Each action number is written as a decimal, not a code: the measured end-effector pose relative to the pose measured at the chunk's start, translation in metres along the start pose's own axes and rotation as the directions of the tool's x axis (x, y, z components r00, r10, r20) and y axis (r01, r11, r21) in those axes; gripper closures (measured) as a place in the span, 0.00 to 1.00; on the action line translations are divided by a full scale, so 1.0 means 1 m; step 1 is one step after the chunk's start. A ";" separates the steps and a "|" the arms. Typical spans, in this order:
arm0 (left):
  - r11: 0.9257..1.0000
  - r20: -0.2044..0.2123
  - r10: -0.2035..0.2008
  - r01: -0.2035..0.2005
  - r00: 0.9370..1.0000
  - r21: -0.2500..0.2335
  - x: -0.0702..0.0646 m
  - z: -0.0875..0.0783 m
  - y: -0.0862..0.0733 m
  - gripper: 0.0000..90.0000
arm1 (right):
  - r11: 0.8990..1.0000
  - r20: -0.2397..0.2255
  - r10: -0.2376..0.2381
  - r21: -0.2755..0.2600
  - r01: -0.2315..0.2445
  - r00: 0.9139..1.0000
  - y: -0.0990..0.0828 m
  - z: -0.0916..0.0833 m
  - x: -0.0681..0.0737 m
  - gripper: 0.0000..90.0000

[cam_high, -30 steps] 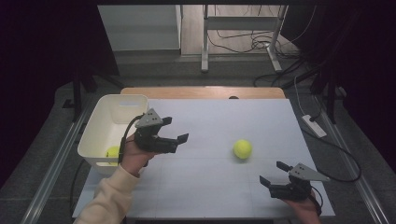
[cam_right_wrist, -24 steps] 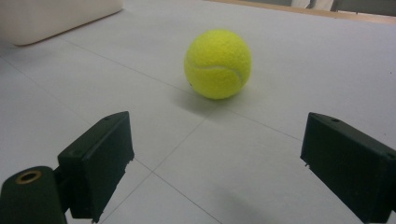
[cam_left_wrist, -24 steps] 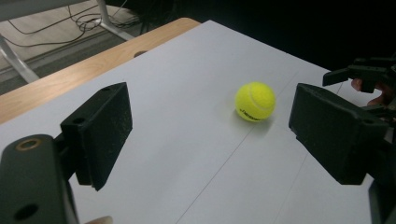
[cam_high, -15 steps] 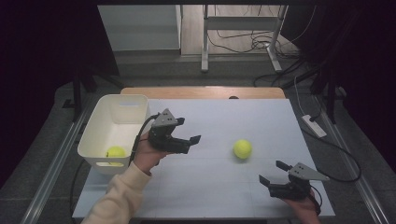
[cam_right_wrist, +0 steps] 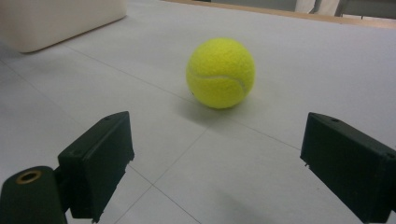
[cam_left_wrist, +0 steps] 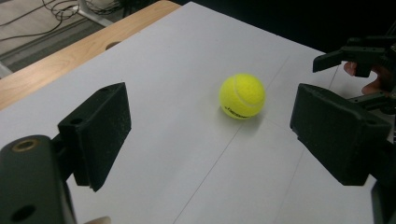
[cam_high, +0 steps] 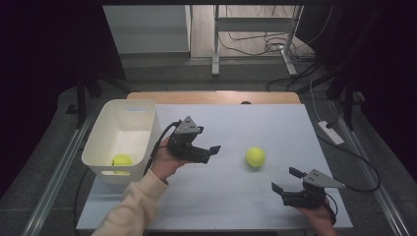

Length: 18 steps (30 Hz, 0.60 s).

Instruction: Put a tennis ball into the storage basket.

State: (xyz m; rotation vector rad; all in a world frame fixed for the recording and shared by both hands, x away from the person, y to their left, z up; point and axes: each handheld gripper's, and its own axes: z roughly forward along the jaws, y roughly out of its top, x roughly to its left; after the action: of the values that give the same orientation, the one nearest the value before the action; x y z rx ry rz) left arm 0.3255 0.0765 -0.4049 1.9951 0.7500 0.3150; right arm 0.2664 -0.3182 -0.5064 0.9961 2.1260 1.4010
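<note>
One yellow tennis ball (cam_high: pixel 255 157) (cam_left_wrist: pixel 242 95) (cam_right_wrist: pixel 221 72) lies on the white table, right of centre. A second yellow ball (cam_high: pixel 121 160) rests in the white bin (cam_high: pixel 147 129) at the left. My left gripper (cam_high: pixel 210 151) (cam_left_wrist: pixel 208 116) hovers between bin and table ball, pointing at the ball from a short way off. It is open and its jaws have just been opening a little further, with nothing between them. My right gripper (cam_high: pixel 286 180) (cam_right_wrist: pixel 217 126) sits low near the front right, open and empty, facing the same ball.
The bin's corner (cam_right_wrist: pixel 56 18) shows at the far left of the right gripper view. A wooden strip (cam_high: pixel 211 97) edges the table's far side. Cables and a metal frame (cam_high: pixel 255 44) lie on the floor beyond. The right hand's gripper (cam_left_wrist: pixel 355 53) appears past the ball.
My left gripper has moved rightward from the bin's side toward the table's middle, uncovering the ball in the bin. The right gripper and the table ball have stayed put.
</note>
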 end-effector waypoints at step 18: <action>0.999 0.031 0.015 -0.017 0.999 0.049 -0.006 0.030 0.002 0.14 | 1.000 0.000 -0.005 0.006 0.005 1.000 0.000 -0.002 0.002 0.10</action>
State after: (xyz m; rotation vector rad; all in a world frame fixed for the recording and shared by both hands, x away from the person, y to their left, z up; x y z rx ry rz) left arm 0.3363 0.0508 -0.4187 2.0487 0.7288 0.2771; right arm 0.2640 -0.3179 -0.5061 0.9932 2.1322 1.3929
